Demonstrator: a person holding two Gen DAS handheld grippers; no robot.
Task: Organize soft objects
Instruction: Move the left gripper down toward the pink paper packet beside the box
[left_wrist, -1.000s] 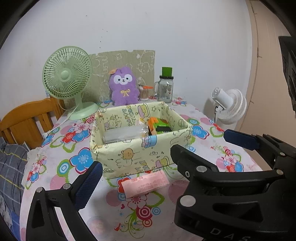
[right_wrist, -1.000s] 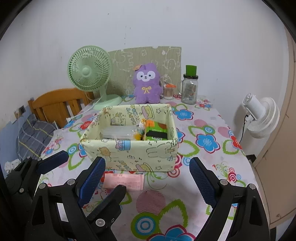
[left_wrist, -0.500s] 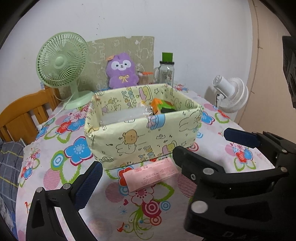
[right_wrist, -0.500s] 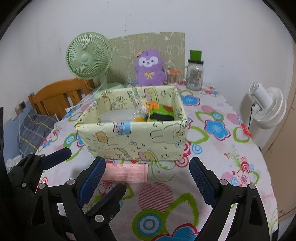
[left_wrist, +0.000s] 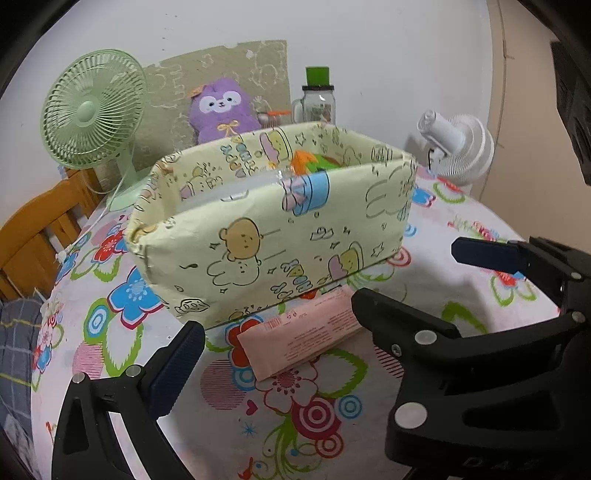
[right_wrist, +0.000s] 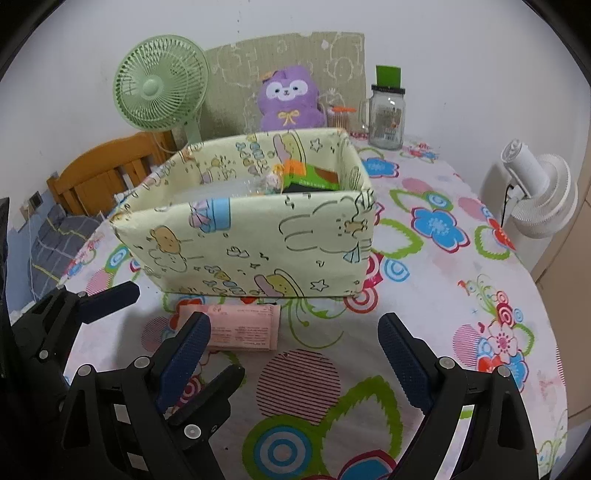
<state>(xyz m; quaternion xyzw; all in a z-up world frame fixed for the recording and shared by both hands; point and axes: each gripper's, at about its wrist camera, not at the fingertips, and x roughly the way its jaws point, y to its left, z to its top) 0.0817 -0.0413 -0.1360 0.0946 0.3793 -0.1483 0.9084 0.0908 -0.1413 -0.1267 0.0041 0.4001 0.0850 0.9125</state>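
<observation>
A flat pink pack (left_wrist: 299, 332) (right_wrist: 240, 326) lies on the flowered tablecloth, just in front of a pale yellow fabric box (left_wrist: 277, 236) (right_wrist: 251, 240). The box holds a clear plastic pack and an orange-green packet (right_wrist: 306, 173). A purple plush (left_wrist: 221, 110) (right_wrist: 290, 98) sits behind the box. My left gripper (left_wrist: 295, 332) is open, low over the pink pack; its right finger is hidden behind the right gripper's fingers (left_wrist: 484, 254). My right gripper (right_wrist: 293, 325) is open, with the pack at its left fingertip. Nothing is held.
At the back stand a green desk fan (left_wrist: 92, 114) (right_wrist: 160, 86) and a glass jar with a green lid (left_wrist: 317, 103) (right_wrist: 386, 118). A white fan (right_wrist: 539, 195) stands off the table's right edge. A wooden chair (right_wrist: 107, 170) is at the left.
Both grippers have moved forward and lower toward the box and the pink pack, which now look larger. Both stay open. Nothing on the table has shifted.
</observation>
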